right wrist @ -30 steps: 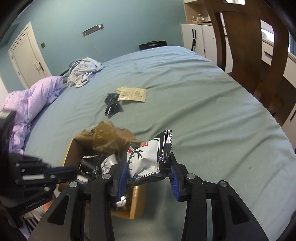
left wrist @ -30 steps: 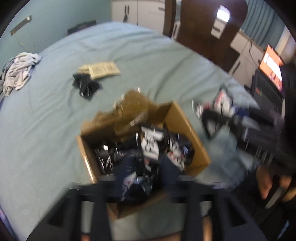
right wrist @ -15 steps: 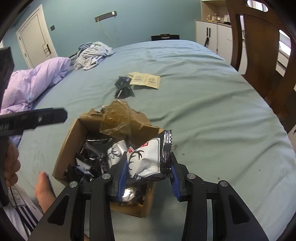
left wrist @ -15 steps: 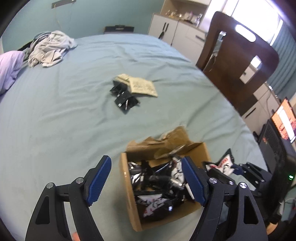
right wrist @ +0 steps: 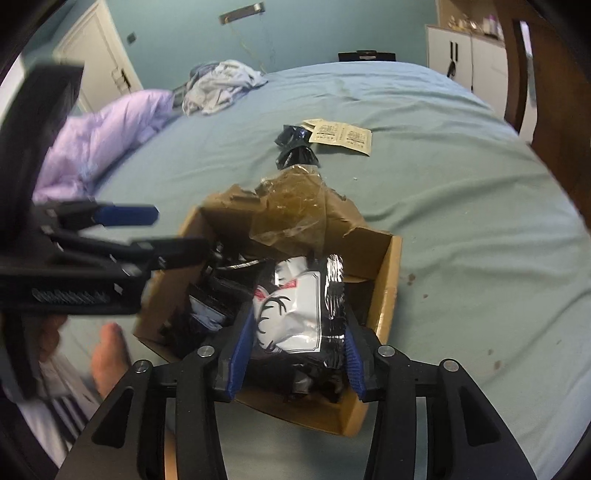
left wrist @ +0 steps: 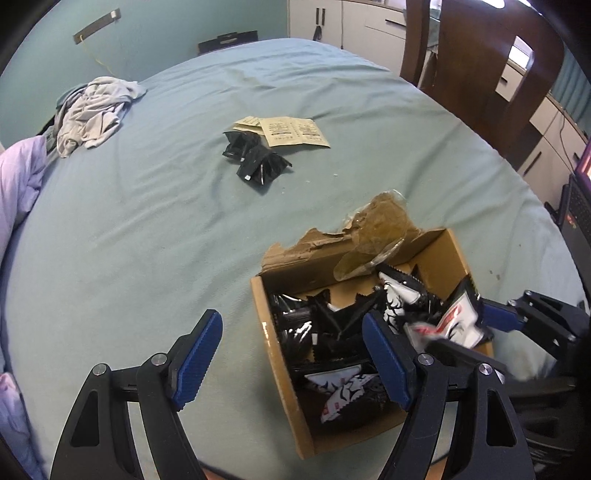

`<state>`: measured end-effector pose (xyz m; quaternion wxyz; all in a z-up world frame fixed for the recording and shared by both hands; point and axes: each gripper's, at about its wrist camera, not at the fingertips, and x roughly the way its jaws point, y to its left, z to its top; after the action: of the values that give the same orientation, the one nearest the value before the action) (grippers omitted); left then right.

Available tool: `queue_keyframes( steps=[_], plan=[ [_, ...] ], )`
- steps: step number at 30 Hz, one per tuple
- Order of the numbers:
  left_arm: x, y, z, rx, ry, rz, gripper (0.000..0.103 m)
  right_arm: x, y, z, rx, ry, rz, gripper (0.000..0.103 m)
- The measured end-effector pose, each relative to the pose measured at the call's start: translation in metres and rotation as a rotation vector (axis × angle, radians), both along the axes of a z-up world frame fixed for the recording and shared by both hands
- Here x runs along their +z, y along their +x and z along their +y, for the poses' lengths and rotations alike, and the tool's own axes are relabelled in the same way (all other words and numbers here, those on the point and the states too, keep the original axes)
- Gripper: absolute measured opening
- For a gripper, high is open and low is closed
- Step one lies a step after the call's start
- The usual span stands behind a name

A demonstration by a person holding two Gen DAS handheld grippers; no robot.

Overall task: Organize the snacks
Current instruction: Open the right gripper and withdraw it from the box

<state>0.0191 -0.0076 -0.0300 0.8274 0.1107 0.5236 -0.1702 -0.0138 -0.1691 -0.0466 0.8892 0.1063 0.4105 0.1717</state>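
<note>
- Black-and-white foil snack packet (right wrist: 295,314) w/ a red label: sits between the blue pads of the right claw (right wrist: 293,354), above the near-right corner of the box. Also seen from the left wrist view (left wrist: 456,321), blurred.
- Right claw: jaws opening at this moment, packet still between the pads and touching both; narrow gap.
- Open brown cardboard box (right wrist: 384,295) on the bed, torn flap on its far side, crumpled clear-brownish plastic wrap (right wrist: 291,206) draped over that flap. Left view shows the same box (left wrist: 284,369).
- Inside the box: loose pile of more black and black-and-white snack packets (left wrist: 332,332), jumbled, no order.
- Left claw (left wrist: 291,358): wide apart, nothing between the pads; one blue pad over bare sheet left of the box, the other over the box interior. In the right view it (right wrist: 147,229) comes in from the left above the box's left edge, blurred.
- Teal bed sheet (left wrist: 147,240) under everything.
- Further up the bed, well apart from the box: two small black sachets (left wrist: 255,158), touching each other, just beside flat beige paper sachets (left wrist: 291,131) w/ print.
- Far left: crumpled grey clothing (left wrist: 92,110), lilac duvet (right wrist: 96,147) near it.
- Right edge: dark wooden chair (left wrist: 480,66); white cabinets (left wrist: 351,22) behind.
- Bare foot (right wrist: 107,354) of a person low left in right view, beside the box.
</note>
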Motion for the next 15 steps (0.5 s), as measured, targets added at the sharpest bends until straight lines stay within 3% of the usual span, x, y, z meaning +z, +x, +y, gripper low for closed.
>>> queue_keyframes(
  steps=[2,4,7,15],
  plan=[
    [0.001,0.0,0.001,0.013,0.009,-0.011,0.079,0.006,-0.003,-0.006,0.013,0.1,-0.019,0.056],
    [0.003,0.0,0.004,0.033,0.016,-0.027,0.079,0.012,-0.009,-0.012,-0.006,0.114,-0.059,0.079],
    [0.006,0.002,0.011,0.067,0.017,-0.042,0.079,0.019,-0.016,-0.02,-0.055,0.101,-0.108,0.081],
    [0.013,0.005,0.02,0.12,0.002,-0.064,0.079,0.026,-0.024,-0.051,-0.188,0.171,-0.113,0.081]
  ],
)
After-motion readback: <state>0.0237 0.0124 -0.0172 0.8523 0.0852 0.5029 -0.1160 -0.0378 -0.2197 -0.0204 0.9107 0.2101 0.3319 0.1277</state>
